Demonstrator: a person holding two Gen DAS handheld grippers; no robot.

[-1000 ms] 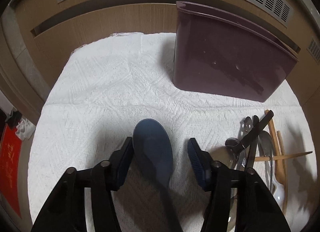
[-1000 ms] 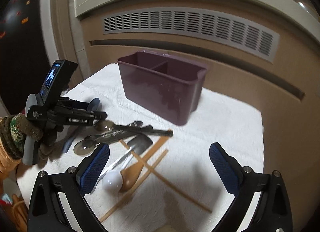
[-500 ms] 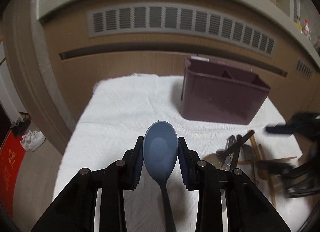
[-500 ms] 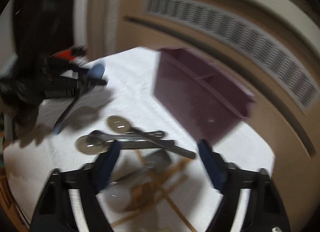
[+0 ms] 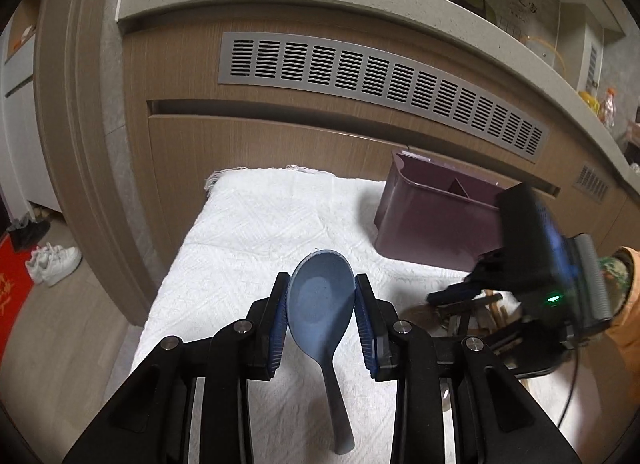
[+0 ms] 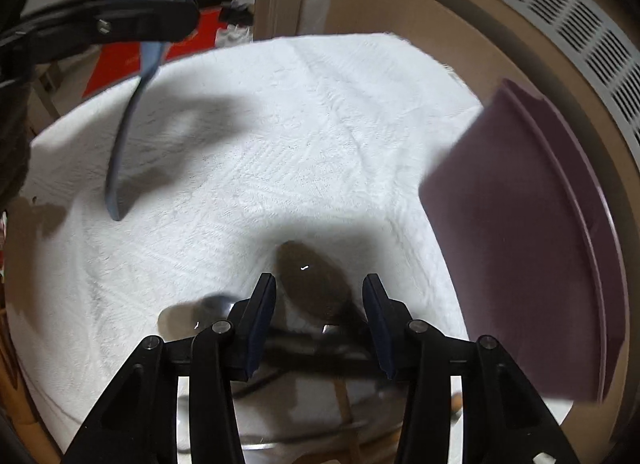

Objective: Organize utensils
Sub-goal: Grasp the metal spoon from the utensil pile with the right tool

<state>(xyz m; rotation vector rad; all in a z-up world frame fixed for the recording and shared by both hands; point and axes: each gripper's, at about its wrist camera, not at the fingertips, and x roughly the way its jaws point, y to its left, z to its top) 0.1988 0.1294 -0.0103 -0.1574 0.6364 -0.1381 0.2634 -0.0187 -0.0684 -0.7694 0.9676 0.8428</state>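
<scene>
Left wrist view: left gripper (image 5: 321, 318) pinches the blue spoon (image 5: 320, 304) by its bowl, lifted above the white cloth (image 5: 256, 232). Right gripper (image 6: 319, 320), jaws closing, straddles a dark spoon (image 6: 316, 284) unpressed, beside the maroon caddy (image 6: 528, 248)

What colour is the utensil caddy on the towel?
Dark plum purple; the utensil caddy shows best in the left wrist view.

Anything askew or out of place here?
The blue spoon is gripped by its bowl, not its handle, so the handle dangles above the white cloth. The remaining utensils lie in a crossed heap.
</scene>
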